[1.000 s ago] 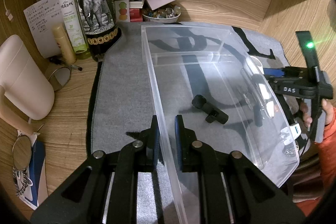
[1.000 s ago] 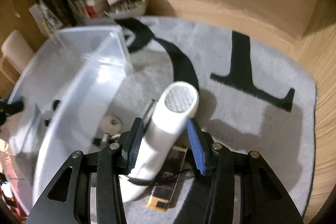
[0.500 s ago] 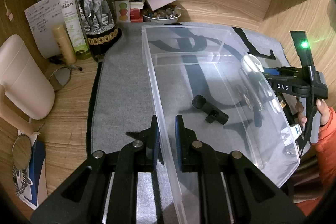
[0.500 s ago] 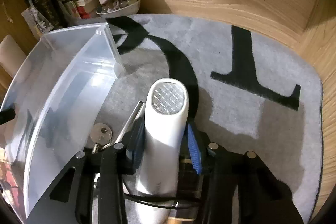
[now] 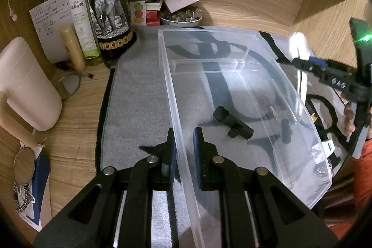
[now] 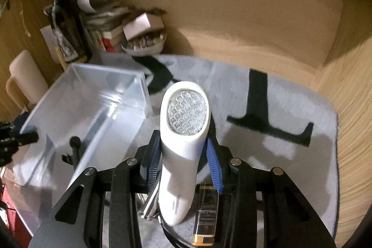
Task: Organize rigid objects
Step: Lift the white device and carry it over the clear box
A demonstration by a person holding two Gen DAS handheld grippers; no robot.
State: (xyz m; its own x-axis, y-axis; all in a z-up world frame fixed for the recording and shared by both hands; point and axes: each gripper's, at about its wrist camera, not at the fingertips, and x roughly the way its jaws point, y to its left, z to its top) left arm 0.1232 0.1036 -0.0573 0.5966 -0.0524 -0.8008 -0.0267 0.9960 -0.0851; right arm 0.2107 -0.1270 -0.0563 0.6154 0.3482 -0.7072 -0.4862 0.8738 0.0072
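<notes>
Left gripper (image 5: 184, 150): pinching the clear bin (image 5: 267, 55) wall
Right gripper (image 6: 183, 155): clamped on one white device (image 6: 183, 131)
Bin contents: one black clip-on piece (image 5: 232, 123) (nothing else clear)

Left wrist view: looking steeply down from close over the near-left wall of the clear plastic storage bin (image 5: 232, 90), facing the far cluttered corner of the wooden surface (image 5: 69, 122). Right wrist view: angled down from the right, close over the grey letter-patterned mat (image 6: 290, 108). Shared: bin (image 6: 88, 104), mat (image 5: 139, 90), far clutter.
</notes>
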